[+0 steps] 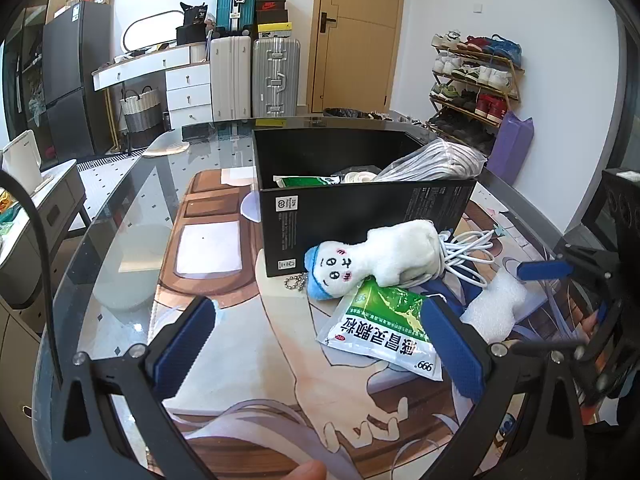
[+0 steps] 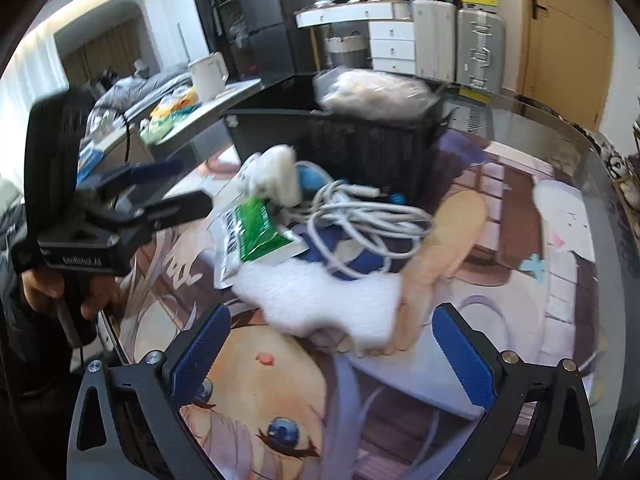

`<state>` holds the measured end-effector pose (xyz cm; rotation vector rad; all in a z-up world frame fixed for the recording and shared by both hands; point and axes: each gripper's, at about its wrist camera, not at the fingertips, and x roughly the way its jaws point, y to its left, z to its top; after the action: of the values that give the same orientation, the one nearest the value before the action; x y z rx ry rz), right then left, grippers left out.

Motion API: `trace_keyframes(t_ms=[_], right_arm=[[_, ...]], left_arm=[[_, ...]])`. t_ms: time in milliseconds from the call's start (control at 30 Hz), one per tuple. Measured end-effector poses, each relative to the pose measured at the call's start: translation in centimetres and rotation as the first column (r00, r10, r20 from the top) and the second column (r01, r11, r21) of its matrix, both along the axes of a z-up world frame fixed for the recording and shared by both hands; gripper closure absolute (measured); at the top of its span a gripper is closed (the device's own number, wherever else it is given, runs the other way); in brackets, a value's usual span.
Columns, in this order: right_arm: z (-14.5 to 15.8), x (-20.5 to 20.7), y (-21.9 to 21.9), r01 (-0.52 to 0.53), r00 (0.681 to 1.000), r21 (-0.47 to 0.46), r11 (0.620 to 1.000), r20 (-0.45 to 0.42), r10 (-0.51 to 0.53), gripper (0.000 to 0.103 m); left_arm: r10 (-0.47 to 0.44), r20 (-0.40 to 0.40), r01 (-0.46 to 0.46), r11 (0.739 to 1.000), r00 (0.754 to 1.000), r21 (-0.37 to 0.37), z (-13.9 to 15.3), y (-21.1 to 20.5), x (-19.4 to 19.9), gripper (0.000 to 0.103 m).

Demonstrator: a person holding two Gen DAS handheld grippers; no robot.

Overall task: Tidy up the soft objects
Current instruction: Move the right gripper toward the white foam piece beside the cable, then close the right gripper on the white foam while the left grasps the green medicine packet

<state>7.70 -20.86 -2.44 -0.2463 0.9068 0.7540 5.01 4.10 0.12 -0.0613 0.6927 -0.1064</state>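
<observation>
Hovering low over the table (image 1: 120, 208), the left claw (image 1: 320, 344) is spread wide with nothing between its blue pads (image 1: 184, 344); its right pad sits just in front of the near corner of a green-and-white sachet (image 1: 380, 328). The sachet lies flat on the printed mat (image 1: 280, 360) that covers the glass top. Across the sachet's far edge lies a white plush (image 1: 376, 260) with a blue cap and a stitched face, its head toward the left, a short ball chain (image 1: 296, 282) at its neck. Behind and right of the plush is a loose coil of white cable (image 1: 464, 252), touching the plush's body. Right of the sachet rests a piece of white foam (image 1: 496, 304).

Behind all of these stands a black box (image 1: 360, 208), open on top. Inside it are another green sachet (image 1: 308, 180), a roll of white tape (image 1: 358, 177) and a clear bag of pale cord (image 1: 436, 160) that rises above the right rim.

The right claw (image 2: 332, 360) is likewise spread and empty, hanging above the mat, with the foam (image 2: 320, 300) just beyond its pads. Past the foam, in the blurred right wrist view, lie the sachet (image 2: 256, 228), the cable (image 2: 368, 220) and the plush (image 2: 272, 176), then the box (image 2: 360, 148). The left claw (image 2: 172, 186) shows at the left there, gripped by a hand (image 2: 60, 288).
</observation>
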Motion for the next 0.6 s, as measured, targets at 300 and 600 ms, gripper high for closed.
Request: trace_keyframes(t_ms=[300, 600], right_arm=[[-1.1, -0.6, 2.0, -0.003, 1.0, -0.031, 1.0, -0.021, 0.002, 0.001], [-1.4, -0.3, 2.7, 0.046, 0.999, -0.044, 0.998, -0.002, -0.046, 0.001]], left_arm=[[0.015, 0.019, -0.015, 1.0, 1.0, 0.015, 0.1, -0.2, -0.4, 0.0], [0.015, 0.02, -0.015, 1.0, 1.0, 0.02, 0.2, -0.4, -0.3, 0.0]])
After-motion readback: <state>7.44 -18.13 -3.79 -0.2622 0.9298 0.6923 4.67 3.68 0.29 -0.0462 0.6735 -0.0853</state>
